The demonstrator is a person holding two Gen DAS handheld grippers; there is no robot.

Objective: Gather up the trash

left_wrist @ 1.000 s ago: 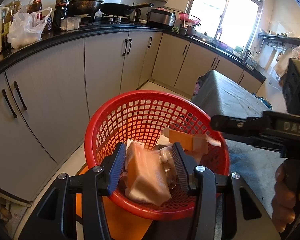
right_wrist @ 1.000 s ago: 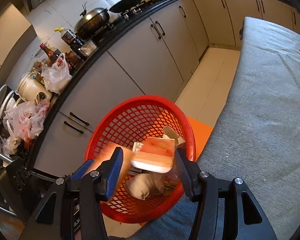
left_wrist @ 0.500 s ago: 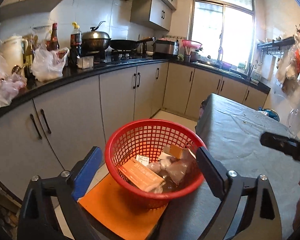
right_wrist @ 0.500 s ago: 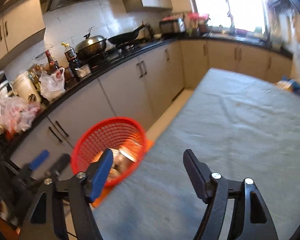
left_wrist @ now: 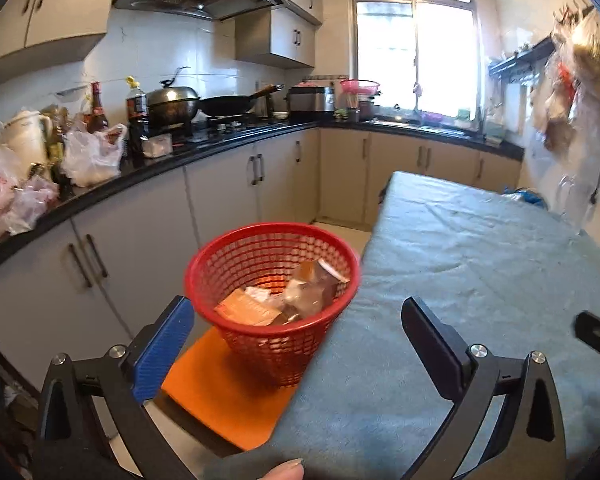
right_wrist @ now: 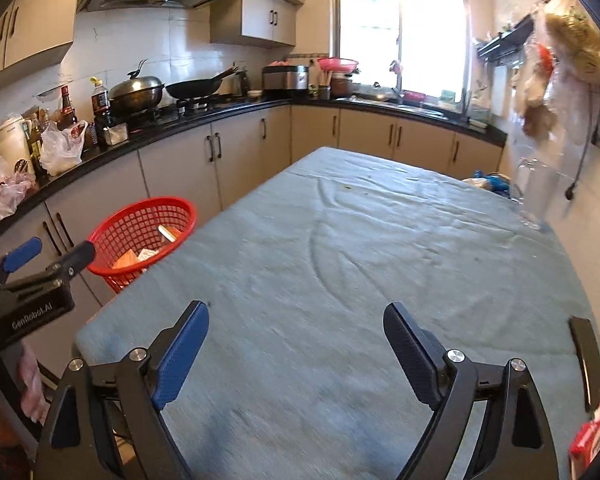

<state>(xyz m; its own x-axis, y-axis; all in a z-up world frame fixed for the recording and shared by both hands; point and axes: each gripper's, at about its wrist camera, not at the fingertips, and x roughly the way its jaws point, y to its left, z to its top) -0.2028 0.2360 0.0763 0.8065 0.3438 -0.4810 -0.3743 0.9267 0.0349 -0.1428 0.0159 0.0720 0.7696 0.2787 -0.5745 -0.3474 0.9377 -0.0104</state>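
Note:
A red mesh basket [left_wrist: 274, 304] stands on an orange stool [left_wrist: 224, 398] beside the table's left edge; it also shows in the right wrist view [right_wrist: 142, 236]. Inside it lie an orange box [left_wrist: 246, 312], crumpled clear wrappers [left_wrist: 306, 294] and other packets. My left gripper [left_wrist: 300, 344] is open and empty, pulled back above the stool and table corner. My right gripper [right_wrist: 296, 354] is open and empty over the grey tablecloth [right_wrist: 364, 264]. The left gripper also shows at the left edge of the right wrist view [right_wrist: 48, 256].
A black counter [left_wrist: 204, 144] with pots, bottles and plastic bags runs along the left and back walls. A red and white packet [right_wrist: 592, 432] and a dark strip [right_wrist: 584, 356] lie near the table's right front edge. A clear glass jug [right_wrist: 534, 196] stands at the table's far right.
Both grippers let their packets fall into the basket, opened wide and drew back. The right gripper swung right over the table.

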